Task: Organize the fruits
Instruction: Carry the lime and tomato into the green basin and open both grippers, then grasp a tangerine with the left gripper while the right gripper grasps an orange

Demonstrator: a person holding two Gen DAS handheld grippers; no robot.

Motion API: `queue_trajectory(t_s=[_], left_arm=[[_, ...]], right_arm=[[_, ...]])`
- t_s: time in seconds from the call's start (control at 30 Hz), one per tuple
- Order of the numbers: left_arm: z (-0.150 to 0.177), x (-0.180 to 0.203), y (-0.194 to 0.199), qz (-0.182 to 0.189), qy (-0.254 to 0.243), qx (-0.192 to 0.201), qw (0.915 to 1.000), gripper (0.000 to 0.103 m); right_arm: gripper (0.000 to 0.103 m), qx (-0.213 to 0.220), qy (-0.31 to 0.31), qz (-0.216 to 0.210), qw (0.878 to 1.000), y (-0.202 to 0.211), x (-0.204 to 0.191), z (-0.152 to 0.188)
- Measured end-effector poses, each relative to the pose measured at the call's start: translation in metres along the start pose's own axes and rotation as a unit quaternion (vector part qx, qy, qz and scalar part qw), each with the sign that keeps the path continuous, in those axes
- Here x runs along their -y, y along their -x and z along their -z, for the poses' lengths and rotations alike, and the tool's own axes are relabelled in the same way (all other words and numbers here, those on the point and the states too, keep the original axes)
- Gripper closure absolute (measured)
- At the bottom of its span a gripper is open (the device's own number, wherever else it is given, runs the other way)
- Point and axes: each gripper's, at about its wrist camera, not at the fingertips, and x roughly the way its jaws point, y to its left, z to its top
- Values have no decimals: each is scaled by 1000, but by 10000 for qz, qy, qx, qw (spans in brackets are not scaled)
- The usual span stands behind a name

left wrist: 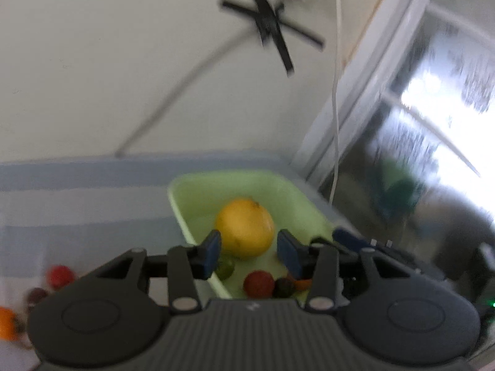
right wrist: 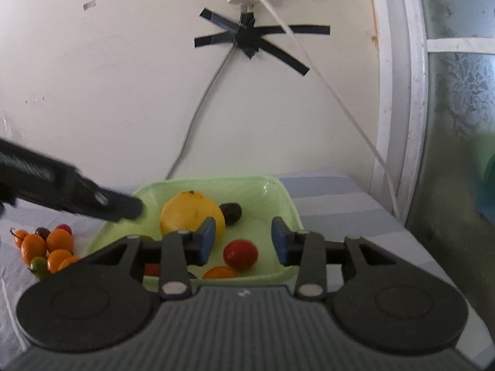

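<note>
A pale green tray (right wrist: 278, 191) holds a large yellow citrus (right wrist: 188, 213), a dark fruit (right wrist: 231, 212), a red tomato (right wrist: 240, 254) and an orange fruit (right wrist: 219, 273). My right gripper (right wrist: 243, 241) is open and empty above the tray's near side. My left gripper (left wrist: 249, 252) is open and empty over the tray (left wrist: 191, 204), the yellow citrus (left wrist: 244, 227) just beyond its fingertips. It also shows in the right wrist view (right wrist: 123, 207), reaching in from the left. A pile of small orange, red and green fruits (right wrist: 46, 247) lies left of the tray.
The tray stands on a striped blue and white cloth (right wrist: 340, 204) against a cream wall. A grey cable (right wrist: 198, 117) and a white cable (right wrist: 349, 114) hang down the wall. A window frame (right wrist: 399, 108) is at the right.
</note>
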Motion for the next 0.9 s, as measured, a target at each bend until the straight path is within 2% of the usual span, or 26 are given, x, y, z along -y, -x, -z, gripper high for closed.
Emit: queue_trajectory(t_s=[0.1,0.2,0.37,0.47,0.57,0.73,0.83,0.9], left_arm=[[3,-14,47,-43,156,410,9990,60],[18,-35,94,-337,317,716,9964,60],[50,-75,141,-816,768,846,9901,60],[67,-100,150,-989,1049,764,9866,60],[78,-118,152,-991,1278,702,9843,60],[77,-138,142,-929,1402,623,9838,60],[74,-147,128,-730,1493,549,9846,50],[73,-151,118,-662,1519,513,9848,48]], right_arm=[[61,104,-136,-38,9998,11,1,-5],[61,221,-243,-174,9993,27,-5,-6],[61,311,-275,-661,9970,51,-31,-2],[61,239,-146,-919,9954,59,-55,3],[61,52,46,-1155,9933,57,-81,8],[61,-267,549,-1456,9875,46,-125,17],[61,-370,883,-1573,9829,36,-147,18],[61,-409,1094,-1629,9797,26,-162,18]])
